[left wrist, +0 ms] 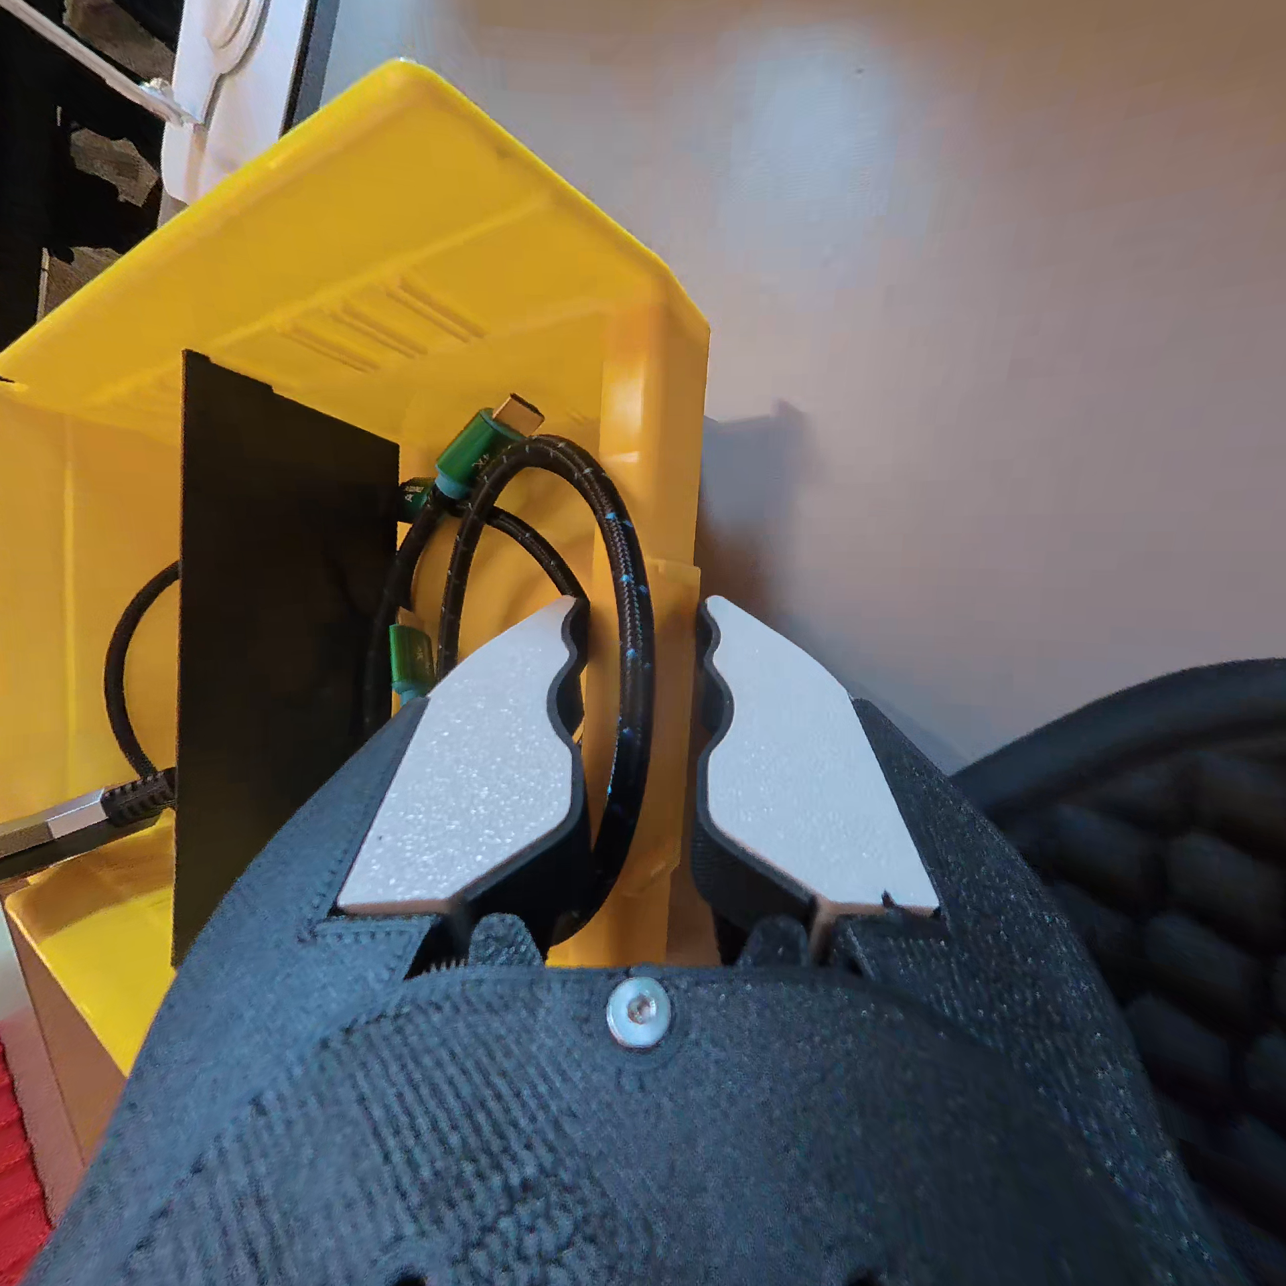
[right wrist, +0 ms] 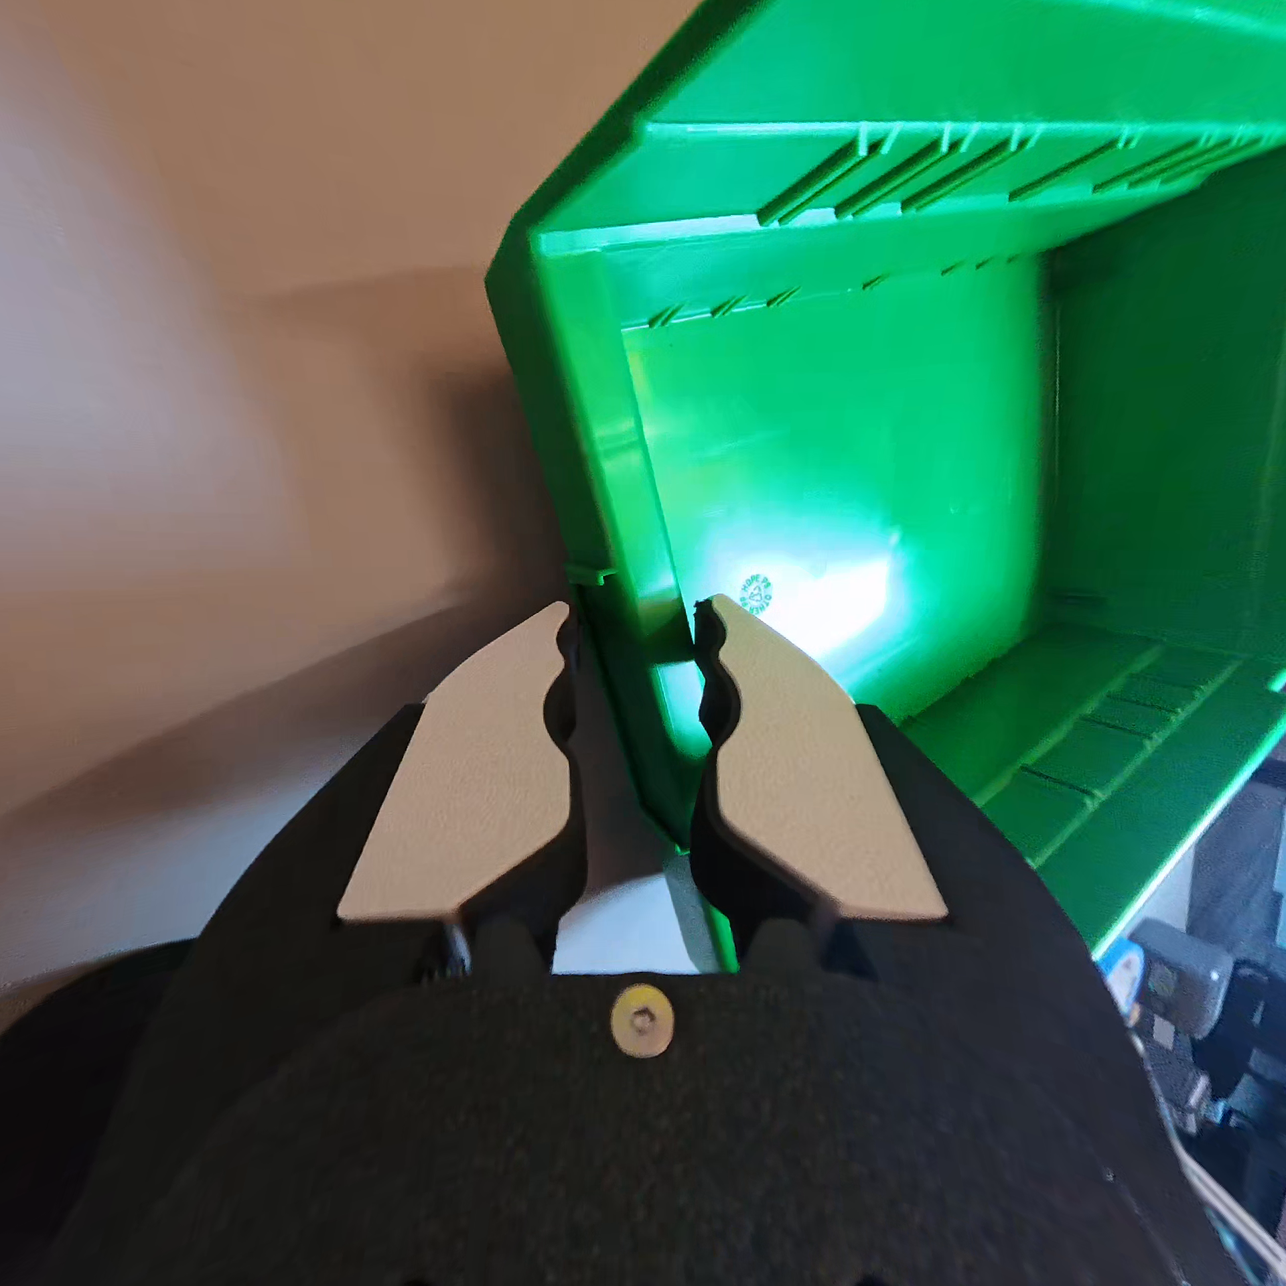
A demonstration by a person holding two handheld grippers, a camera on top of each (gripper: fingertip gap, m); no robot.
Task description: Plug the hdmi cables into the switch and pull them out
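Observation:
In the left wrist view a flat black switch (left wrist: 278, 626) stands inside a yellow bin (left wrist: 390, 229). Black braided HDMI cables (left wrist: 630, 591) with green plugs (left wrist: 480, 449) loop beside it; one plug's metal tip is free. A grey plug (left wrist: 62, 821) shows at the left edge. My left gripper (left wrist: 639, 612) straddles the yellow bin's side wall, its jaws closed against it, with a cable loop running between the fingers. In the right wrist view my right gripper (right wrist: 633, 616) is closed on the side wall of an empty green bin (right wrist: 870, 452).
A pale wall is behind both bins. A black padded seat or cushion (left wrist: 1148, 870) lies right of the yellow bin. Dark equipment and wires (right wrist: 1197, 1030) sit at the lower right in the right wrist view. A white object (left wrist: 229, 83) stands behind the yellow bin.

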